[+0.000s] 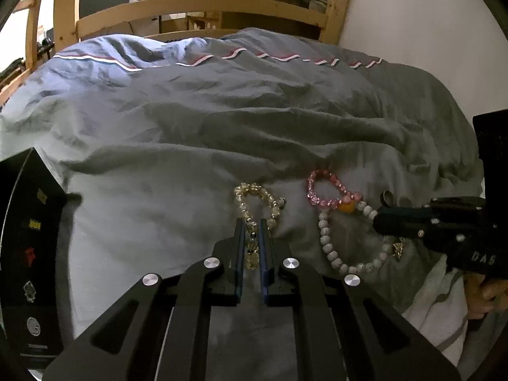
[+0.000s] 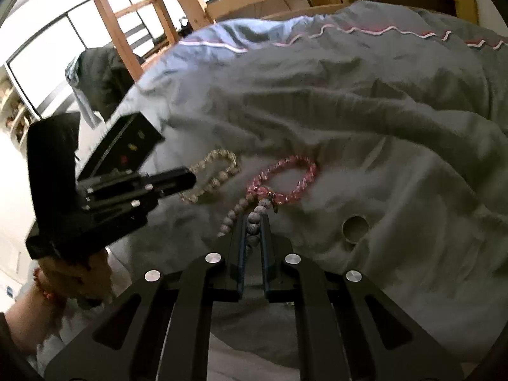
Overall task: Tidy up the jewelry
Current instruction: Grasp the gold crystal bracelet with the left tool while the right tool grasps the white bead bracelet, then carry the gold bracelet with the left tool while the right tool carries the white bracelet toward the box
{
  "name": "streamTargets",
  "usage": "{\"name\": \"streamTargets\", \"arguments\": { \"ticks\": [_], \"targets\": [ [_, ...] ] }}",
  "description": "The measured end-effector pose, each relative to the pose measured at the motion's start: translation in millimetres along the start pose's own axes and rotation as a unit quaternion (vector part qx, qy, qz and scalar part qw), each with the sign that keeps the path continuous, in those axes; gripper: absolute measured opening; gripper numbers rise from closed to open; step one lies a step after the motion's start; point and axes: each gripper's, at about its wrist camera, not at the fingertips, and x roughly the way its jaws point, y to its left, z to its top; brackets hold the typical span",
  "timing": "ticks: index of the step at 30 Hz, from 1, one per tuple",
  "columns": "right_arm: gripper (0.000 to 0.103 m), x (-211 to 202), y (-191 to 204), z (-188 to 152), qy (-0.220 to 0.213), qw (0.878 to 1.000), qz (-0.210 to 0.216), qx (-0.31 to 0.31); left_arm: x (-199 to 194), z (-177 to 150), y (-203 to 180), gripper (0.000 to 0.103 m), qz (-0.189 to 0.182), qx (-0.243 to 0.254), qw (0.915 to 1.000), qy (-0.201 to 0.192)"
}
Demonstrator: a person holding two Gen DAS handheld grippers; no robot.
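Jewelry lies on a wrinkled grey blanket (image 1: 190,133) on a bed with a wooden frame (image 1: 203,6).

From the left camera, the yellow clear bracelet (image 1: 254,197) sits near the middle, at about 6 o'clock from the blanket's red and white stripe (image 1: 127,65). The left gripper (image 1: 253,222) is clamped on the near end of that bracelet; beads show between its two blue-edged fingers (image 1: 240,241).

The pink bracelet (image 1: 330,190) lies at 3 o'clock from the yellow one, close by. The white bead bracelet (image 1: 327,238) lies at 5 o'clock from the pink one and touches it near an orange bead (image 1: 346,207). A little gold charm (image 1: 397,249) hangs on the white beads.

From the right camera, the right gripper (image 2: 254,219) is pinched tight on the white bead bracelet, with round beads stacked between its fingers. A small round ring (image 2: 355,228) sits on the blanket at 3 o'clock from that gripper, a bit apart.

A black box (image 1: 28,254) stands at 9 o'clock in the left view. It has small yellow, red and white pictures on its side; the marks are too small to read. White letters on the right gripper's body in the left view look like "DAS" (image 1: 482,257), though they are blurry.

A hand (image 2: 79,273) wearing a red bead band holds the left gripper's handle.
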Motion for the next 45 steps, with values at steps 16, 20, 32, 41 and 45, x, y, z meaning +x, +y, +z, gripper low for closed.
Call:
{"name": "streamTargets", "arguments": {
  "ticks": [16, 20, 32, 41, 45],
  "targets": [
    [0.009, -31, 4, 11, -0.046, 0.999, 0.014, 0.009, -32, 15, -7, 0.008, 0.000, 0.005, 0.9995, -0.031],
    [0.009, -39, 10, 14, -0.052, 0.999, 0.009, -0.001, -39, 17, -9, 0.008, 0.004, 0.006, 0.9994, -0.034],
    [0.009, -58, 26, 20, -0.053, 0.998, -0.010, -0.019, -77, 18, -16, 0.008, 0.015, 0.008, 0.9990, -0.040],
    [0.009, -73, 50, 31, -0.053, 0.997, -0.028, -0.048, -97, 17, -22, 0.008, 0.025, 0.014, 0.9988, -0.040],
    [0.009, -76, 62, 34, -0.054, 0.997, -0.030, -0.056, -103, 12, -18, 0.008, 0.027, 0.008, 0.9991, -0.033]
  ]
}}
